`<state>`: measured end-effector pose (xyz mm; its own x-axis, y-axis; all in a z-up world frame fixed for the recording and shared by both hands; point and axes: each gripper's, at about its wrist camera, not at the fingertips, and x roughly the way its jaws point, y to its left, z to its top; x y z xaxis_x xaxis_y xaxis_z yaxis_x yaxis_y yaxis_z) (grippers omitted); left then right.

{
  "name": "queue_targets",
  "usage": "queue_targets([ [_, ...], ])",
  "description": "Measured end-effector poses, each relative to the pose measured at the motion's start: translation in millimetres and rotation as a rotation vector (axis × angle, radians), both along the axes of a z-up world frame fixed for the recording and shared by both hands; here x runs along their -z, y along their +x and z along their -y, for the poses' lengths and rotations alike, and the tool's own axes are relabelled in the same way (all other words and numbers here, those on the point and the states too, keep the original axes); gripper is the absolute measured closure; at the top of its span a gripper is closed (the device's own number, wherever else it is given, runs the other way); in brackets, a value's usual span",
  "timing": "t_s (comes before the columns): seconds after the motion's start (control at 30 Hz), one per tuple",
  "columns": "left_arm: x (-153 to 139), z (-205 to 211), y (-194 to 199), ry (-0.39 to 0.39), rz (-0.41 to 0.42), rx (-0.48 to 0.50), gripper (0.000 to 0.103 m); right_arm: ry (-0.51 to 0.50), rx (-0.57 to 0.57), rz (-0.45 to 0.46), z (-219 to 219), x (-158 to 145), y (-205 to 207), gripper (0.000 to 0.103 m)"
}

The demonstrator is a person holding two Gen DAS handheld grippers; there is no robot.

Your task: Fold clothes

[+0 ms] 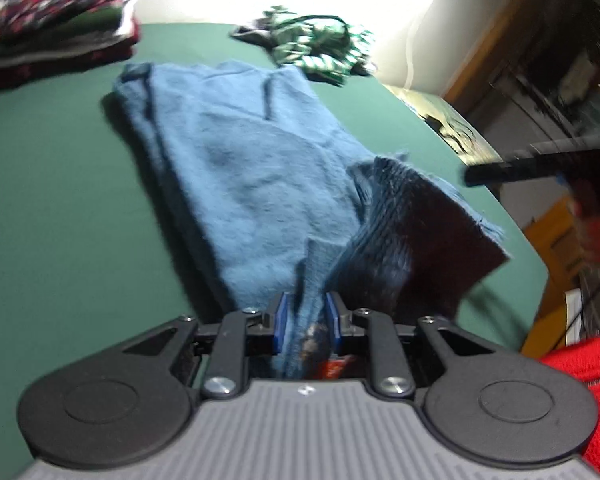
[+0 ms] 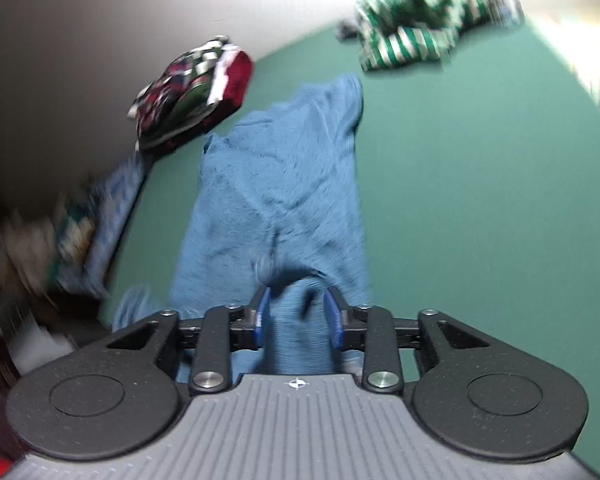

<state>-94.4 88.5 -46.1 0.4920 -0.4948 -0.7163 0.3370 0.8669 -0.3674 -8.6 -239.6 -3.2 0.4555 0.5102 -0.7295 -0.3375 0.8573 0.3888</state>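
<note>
A fuzzy blue sweater (image 1: 240, 160) lies lengthwise on the green table (image 1: 60, 208), partly folded. My left gripper (image 1: 307, 312) is shut on its near hem, and the ribbed edge (image 1: 412, 240) curls up dark to the right of the blue pads. In the right wrist view the same blue sweater (image 2: 280, 192) stretches away from me, and my right gripper (image 2: 298, 308) is shut on a bunched fold of it. Both near ends are lifted off the green table (image 2: 480, 200).
A stack of folded patterned clothes (image 1: 56, 32) sits at the far left, the same folded stack (image 2: 192, 92) showing in the right wrist view. A crumpled green-and-white striped garment (image 1: 316, 46) lies at the far edge, the striped garment (image 2: 420, 28) also far right. A red sleeve (image 1: 580, 364) is at my right.
</note>
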Motion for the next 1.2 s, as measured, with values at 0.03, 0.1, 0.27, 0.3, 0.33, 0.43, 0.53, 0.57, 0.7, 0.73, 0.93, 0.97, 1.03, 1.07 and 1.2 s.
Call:
queue_targets([
  [0.03, 1, -2, 0, -0.008, -0.004, -0.014, 0.081, -0.061, -0.046, 0.059, -2, -3, -5, 0.056],
  [0.1, 2, -5, 0, -0.019, -0.009, -0.036, 0.081, -0.189, -0.161, 0.179, -8, -6, -18, 0.056],
  [0.27, -15, -2, -11, 0.009, 0.053, 0.012, 0.05, -0.43, -0.496, 0.34, -31, 13, -45, 0.056],
  [0.3, -18, -1, -12, 0.014, 0.061, 0.025, 0.047, -0.432, -0.532, 0.351, -33, 15, -47, 0.056],
  [0.33, -20, 0, -12, 0.017, 0.062, 0.041, 0.047, -0.435, -0.548, 0.361, -35, 16, -46, 0.056],
  [0.43, -30, 5, -12, 0.031, 0.071, 0.101, 0.046, -0.45, -0.557, 0.397, -40, 19, -37, 0.05],
  [0.53, -43, 11, -20, 0.041, 0.099, 0.156, 0.037, -0.446, -0.534, 0.407, -36, 18, -30, 0.048],
  [0.57, -47, 12, -22, 0.04, 0.107, 0.171, 0.032, -0.438, -0.536, 0.399, -34, 18, -28, 0.048],
  [0.7, -42, 23, -18, 0.04, 0.114, 0.189, 0.023, -0.432, -0.553, 0.39, -38, 19, -31, 0.048],
  [0.73, -36, 27, -12, 0.039, 0.095, 0.19, 0.023, -0.436, -0.562, 0.389, -40, 20, -31, 0.048],
  [0.93, -9, 42, 10, 0.036, 0.033, 0.169, 0.036, -0.443, -0.614, 0.366, -44, 18, -26, 0.045],
  [0.97, -9, 42, 10, 0.03, 0.035, 0.165, 0.043, -0.446, -0.626, 0.366, -44, 18, -26, 0.045],
  [1.03, -8, 41, 11, 0.025, 0.038, 0.161, 0.064, -0.457, -0.65, 0.36, -44, 19, -26, 0.045],
  [1.07, -8, 40, 10, 0.032, 0.039, 0.158, 0.076, -0.462, -0.659, 0.357, -44, 20, -25, 0.044],
  [1.2, -9, 29, 7, 0.021, 0.033, 0.103, 0.084, -0.453, -0.672, 0.35, -46, 22, -22, 0.044],
])
